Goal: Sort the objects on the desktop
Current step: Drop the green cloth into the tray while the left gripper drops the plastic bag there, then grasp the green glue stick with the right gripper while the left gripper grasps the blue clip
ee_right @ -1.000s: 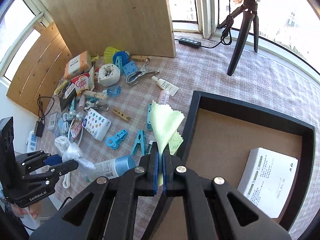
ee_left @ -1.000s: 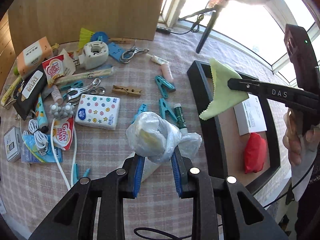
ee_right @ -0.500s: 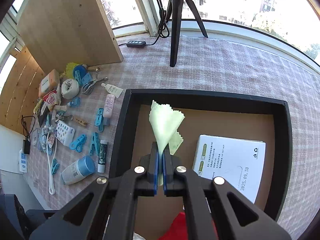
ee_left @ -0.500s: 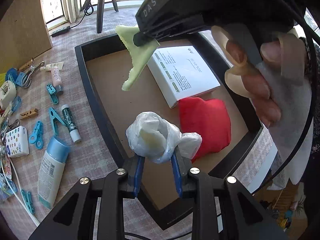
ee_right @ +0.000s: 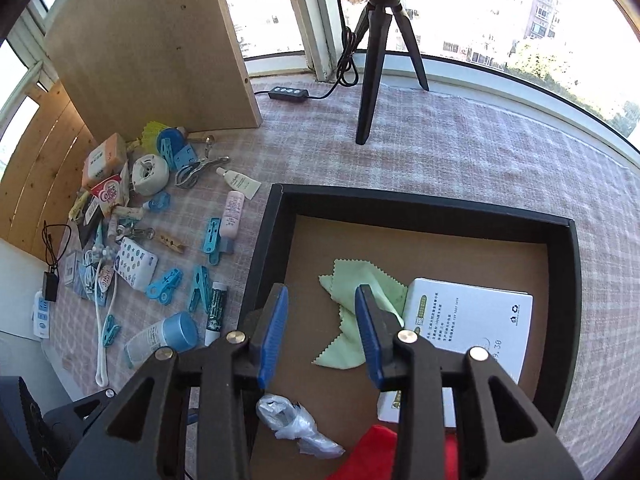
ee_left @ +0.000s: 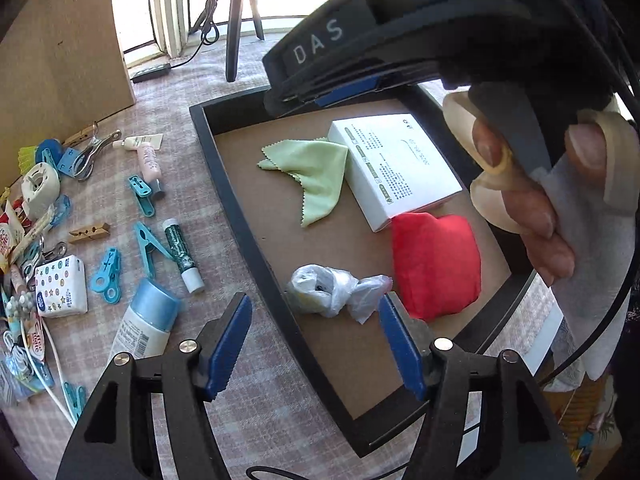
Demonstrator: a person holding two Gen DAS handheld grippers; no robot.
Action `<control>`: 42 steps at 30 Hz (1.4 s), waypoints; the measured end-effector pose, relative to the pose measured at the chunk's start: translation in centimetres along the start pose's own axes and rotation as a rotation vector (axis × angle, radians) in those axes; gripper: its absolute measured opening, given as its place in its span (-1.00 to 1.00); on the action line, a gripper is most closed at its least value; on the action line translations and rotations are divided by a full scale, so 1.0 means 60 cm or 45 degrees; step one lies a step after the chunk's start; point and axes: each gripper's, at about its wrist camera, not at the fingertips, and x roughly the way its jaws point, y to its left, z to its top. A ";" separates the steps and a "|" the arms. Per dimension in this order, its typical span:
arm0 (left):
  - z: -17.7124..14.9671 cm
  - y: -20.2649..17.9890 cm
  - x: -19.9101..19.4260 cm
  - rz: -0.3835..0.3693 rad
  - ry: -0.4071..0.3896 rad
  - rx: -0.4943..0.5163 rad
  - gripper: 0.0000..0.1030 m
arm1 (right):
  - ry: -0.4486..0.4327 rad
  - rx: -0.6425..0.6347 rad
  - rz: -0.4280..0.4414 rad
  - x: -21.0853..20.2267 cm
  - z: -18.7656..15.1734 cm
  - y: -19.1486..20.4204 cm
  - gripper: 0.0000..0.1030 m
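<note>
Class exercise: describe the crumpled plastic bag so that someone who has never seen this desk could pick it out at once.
Find the black-rimmed tray with the brown floor, to the right of the scattered clutter. Four things lie in it; the plastic bag sits by the tray's left wall, just left of the red pouch. It alone is translucent and crinkled, unlike the flat green cloth and the white box.

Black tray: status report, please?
Both grippers open, jaws just opened, nothing between them. Green cloth and plastic bag lie in black tray. Nothing obstructing.
</note>
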 end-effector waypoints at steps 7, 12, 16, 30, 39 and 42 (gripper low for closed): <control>-0.009 0.111 -0.007 0.068 0.002 -0.156 0.20 | 0.038 -0.059 0.080 0.017 -0.004 0.059 -0.33; -0.010 0.185 -0.003 0.145 0.009 -0.212 0.14 | 0.085 -0.107 0.092 0.040 -0.013 0.103 -0.33; -0.005 0.235 0.020 0.173 0.067 -0.221 -0.13 | 0.141 -0.128 0.109 0.071 -0.020 0.134 -0.38; 0.020 0.269 0.087 0.142 0.170 -0.126 -0.16 | 0.304 -0.091 0.057 0.169 -0.034 0.169 -0.58; 0.013 0.281 0.111 0.132 0.192 -0.141 -0.46 | 0.331 -0.099 0.034 0.187 -0.045 0.169 -0.67; 0.012 0.282 0.113 0.141 0.186 -0.139 -0.52 | 0.338 -0.120 0.016 0.192 -0.044 0.177 -0.68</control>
